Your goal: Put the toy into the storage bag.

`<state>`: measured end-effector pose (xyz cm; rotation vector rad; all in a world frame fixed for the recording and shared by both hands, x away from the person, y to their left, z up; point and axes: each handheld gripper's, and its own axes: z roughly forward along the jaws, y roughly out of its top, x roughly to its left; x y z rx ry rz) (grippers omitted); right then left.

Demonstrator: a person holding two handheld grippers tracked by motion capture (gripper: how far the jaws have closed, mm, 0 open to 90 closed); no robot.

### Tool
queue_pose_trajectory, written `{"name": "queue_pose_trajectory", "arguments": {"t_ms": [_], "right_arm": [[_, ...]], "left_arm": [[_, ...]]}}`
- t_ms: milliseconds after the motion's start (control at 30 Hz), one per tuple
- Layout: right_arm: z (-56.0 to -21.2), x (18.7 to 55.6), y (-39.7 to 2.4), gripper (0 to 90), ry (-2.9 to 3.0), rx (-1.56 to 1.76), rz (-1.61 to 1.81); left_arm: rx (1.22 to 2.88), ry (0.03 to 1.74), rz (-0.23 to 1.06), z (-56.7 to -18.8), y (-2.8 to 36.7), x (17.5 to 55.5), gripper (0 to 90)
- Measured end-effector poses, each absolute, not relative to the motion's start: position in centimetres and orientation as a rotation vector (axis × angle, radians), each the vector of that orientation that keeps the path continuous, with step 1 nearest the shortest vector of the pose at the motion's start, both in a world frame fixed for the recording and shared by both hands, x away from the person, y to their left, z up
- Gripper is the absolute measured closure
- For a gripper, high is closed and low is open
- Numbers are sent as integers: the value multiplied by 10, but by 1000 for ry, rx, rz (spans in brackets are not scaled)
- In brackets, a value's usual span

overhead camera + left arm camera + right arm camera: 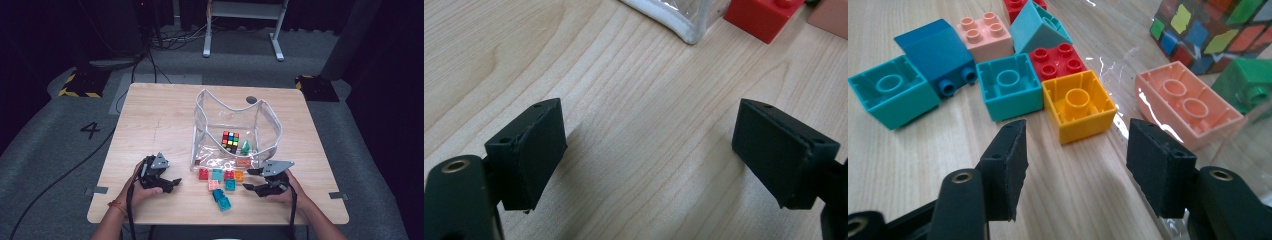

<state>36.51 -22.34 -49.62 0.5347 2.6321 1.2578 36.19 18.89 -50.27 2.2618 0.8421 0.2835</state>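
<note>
Right gripper (1075, 150): we found its jaws apart and empty, just short of the orange brick (1079, 105). That brick lay upside down at the near right of the brick cluster, beside the clear pouch (270, 125). Left gripper (649, 155): jaws apart over bare wooden table (160, 115). We saw the cube (1210, 27) cut off at the frame edge. Beyond: grey carpet, dark surroundings.

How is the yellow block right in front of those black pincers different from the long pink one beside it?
The yellow block is square with one round tube inside; the pink block is twice as long, with two. The yellow block lies on bare wood, while the pink block lies inside the clear bag, behind its plastic. Both lie hollow side up, studs hidden.
</note>
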Motion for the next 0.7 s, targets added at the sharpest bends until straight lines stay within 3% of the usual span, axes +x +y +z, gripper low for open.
{"name": "queue_pose_trajectory", "arguments": {"t_ms": [367,700], "right_arm": [[-500,378,-211,416,2647,460,1290],[-501,377,-207,573,2683,465,1256]], "left_arm": [[2263,840,284,-503,189,362,142],[2263,841,284,-503,189,362,142]]}}
